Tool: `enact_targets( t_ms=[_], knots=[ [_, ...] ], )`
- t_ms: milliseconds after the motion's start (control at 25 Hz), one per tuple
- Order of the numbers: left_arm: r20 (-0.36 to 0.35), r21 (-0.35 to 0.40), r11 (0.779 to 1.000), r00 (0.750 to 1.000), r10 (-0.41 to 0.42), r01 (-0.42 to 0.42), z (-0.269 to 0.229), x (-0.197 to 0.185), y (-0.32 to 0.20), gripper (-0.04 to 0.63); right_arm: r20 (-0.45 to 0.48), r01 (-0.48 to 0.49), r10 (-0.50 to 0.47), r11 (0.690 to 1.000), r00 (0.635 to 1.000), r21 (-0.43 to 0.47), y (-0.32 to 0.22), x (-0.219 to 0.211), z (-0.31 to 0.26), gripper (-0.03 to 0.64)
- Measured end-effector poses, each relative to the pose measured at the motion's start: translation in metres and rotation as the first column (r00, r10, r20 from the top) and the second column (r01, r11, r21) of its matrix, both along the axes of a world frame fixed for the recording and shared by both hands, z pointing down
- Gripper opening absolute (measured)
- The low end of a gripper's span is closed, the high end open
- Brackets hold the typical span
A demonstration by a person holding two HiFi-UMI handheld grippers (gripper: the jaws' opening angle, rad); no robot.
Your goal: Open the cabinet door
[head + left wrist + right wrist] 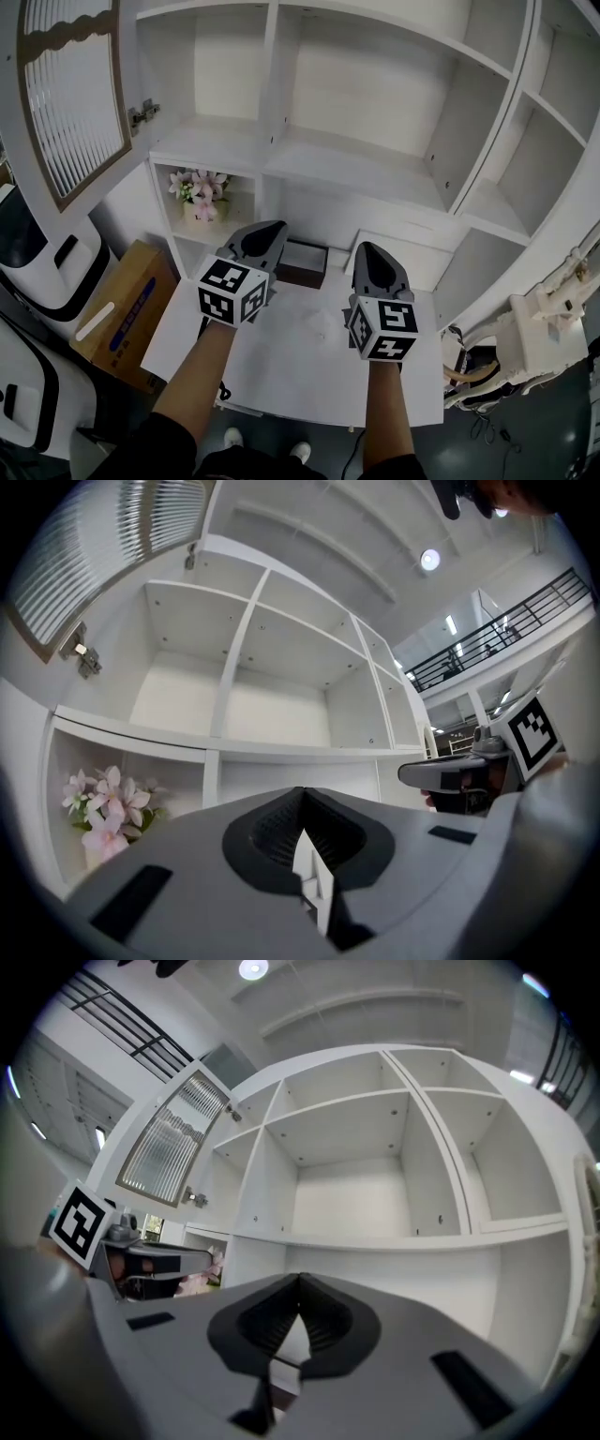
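The white cabinet (375, 112) stands with its compartments bare. Its door (70, 103), a brown-framed panel of ribbed glass, is swung wide open at the upper left, with a metal hinge (142, 114) showing at its edge. The door (94, 546) also fills the top left of the left gripper view, and appears as the door (173, 1143) at the left of the right gripper view. My left gripper (272, 228) and right gripper (367, 248) hang side by side over the white table, pointing at the lower shelves. Both the left gripper (300, 791) and the right gripper (300, 1279) are shut with nothing between the jaws, clear of the door.
Pink flowers (199, 192) in a pot sit in the lower left compartment, and a dark box (302, 262) lies beside them. A white table (300, 375) is under my arms. A cardboard box (127, 314) and white machines (42, 262) stand at left, other equipment (534, 337) at right.
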State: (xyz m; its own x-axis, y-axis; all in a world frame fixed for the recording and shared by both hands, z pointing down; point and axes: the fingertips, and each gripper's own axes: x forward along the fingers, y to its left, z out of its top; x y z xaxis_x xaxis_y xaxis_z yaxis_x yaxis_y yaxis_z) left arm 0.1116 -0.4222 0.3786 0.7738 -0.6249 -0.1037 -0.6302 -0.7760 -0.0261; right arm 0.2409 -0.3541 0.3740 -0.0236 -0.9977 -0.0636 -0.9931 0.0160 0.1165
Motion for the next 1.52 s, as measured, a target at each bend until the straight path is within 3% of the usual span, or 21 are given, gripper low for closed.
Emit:
enact_targets(
  t_ms=[360, 1520],
  knots=[
    [0.008, -0.039, 0.999, 1.0, -0.021, 0.021, 0.031, -0.007, 0.003, 0.009, 0.029, 0.01, -0.008, 0.998, 1.0, -0.058, 0.005, -0.005, 0.035, 0.02],
    [-0.001, -0.014, 1.0, 1.0, -0.02, 0.02, 0.02, -0.013, 0.033, 0.009, -0.001, 0.015, -0.015, 0.999, 1.0, -0.036, 0.03, -0.021, 0.027, 0.02]
  ],
)
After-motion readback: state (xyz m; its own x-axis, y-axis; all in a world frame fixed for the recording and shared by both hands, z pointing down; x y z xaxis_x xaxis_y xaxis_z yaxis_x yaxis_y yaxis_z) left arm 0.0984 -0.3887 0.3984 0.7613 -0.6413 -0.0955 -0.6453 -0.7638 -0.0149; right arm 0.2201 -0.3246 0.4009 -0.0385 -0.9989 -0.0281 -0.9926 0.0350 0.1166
